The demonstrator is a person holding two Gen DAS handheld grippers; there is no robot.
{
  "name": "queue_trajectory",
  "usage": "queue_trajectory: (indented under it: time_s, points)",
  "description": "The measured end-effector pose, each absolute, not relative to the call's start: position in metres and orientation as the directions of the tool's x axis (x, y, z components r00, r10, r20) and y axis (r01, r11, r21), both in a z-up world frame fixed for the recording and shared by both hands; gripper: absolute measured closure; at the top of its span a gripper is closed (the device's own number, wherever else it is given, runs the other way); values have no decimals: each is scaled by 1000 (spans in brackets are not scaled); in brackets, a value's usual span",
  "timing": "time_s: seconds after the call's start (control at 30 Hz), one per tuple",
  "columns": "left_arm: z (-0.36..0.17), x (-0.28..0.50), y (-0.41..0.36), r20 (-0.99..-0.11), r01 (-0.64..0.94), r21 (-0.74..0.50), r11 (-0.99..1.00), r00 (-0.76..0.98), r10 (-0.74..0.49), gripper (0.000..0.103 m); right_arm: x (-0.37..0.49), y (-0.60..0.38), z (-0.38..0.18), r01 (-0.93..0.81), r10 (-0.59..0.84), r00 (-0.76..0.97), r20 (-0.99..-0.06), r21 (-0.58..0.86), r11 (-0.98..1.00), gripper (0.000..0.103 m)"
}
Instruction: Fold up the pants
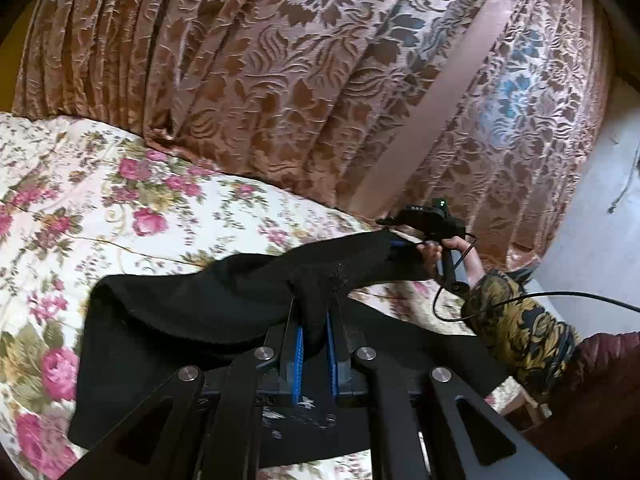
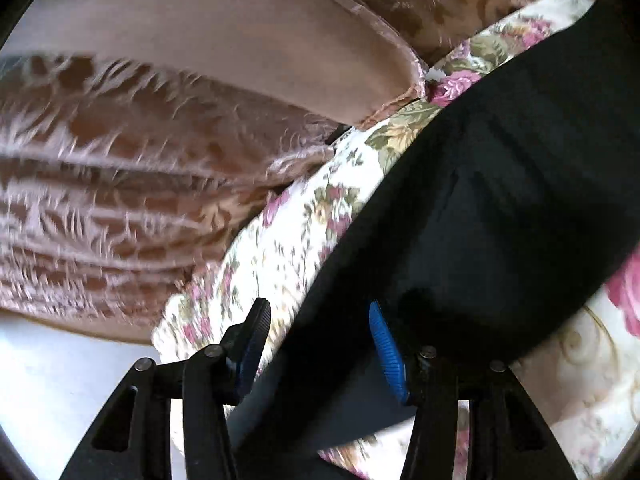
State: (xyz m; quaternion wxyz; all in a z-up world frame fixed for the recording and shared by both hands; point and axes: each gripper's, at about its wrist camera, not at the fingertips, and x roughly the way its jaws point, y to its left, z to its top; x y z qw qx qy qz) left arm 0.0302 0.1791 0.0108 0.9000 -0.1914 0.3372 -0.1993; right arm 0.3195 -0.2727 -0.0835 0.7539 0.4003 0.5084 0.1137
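Pants [image 1: 192, 312]: black and soft, they lie in a loose heap on the flowery bed cover [image 1: 120, 208], partly lifted and bunched up.
Left side of the pants: this end rests flat on the bed and looks rumpled, with one round fold sticking up.
Left tongs [image 1: 314, 332]: pressed nearly together, they pinch a bunch of the black cloth between the blue pads [image 1: 298, 364]. The cloth stands up in a little peak above them.
Middle of the pants: a long strip of cloth runs from the left tongs over to the right tongs and hangs a bit slack.
Right tongs [image 2: 320, 344]: about half spread. Black cloth lies between the blue pads [image 2: 386, 344]. It is against the right pad, but the left pad stands clear, so this looks like a loose hold, not a real pinch.
Right hand [image 1: 438, 250]: it holds the handle of the right tongs at the far edge of the bed, near the brown curtain [image 1: 320, 80].
Step now: I think the two ends are being pulled apart so the pants lie straight.
How to do it well: close the right tongs all the way on the cloth first. Keep both ends at the same height. Pull gently until the slack goes, then lay the pants flat.
Watch out: the cloth may slip out of the right tongs.
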Motion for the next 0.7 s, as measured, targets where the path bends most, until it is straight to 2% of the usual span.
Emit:
queue_trajectory:
  time_s: [0.03,0.07,0.13,0.23,0.4,0.6,0.7]
  points:
    - [12,36,184,-536,213,-469,857,702,-468,94,325,-274,-86,249,566,451,-690,706,663,61]
    - [14,40,188,-538,194,-463,865,714,-448,94,329,-273,-88,255,548,445,-708,687,680,79]
    - [19,65,207,-557,104,-452,886,743,-371,94,334,-273,-87,244,496,444,-746,633,734,91]
    - [30,103,229,-563,28,-408,912,780,-275,94,326,-267,-71,160,492,475,-730,621,767,92]
    - [47,141,250,-541,-18,-365,931,818,-196,94,285,-272,-24,11,538,549,-639,650,760,92]
    - [43,122,255,-532,-19,-373,928,823,-197,94,205,-285,14,-113,576,602,-553,655,747,92]
    - [26,97,264,-548,-44,-404,914,811,-203,94,160,-289,10,-149,596,598,-536,656,740,92]
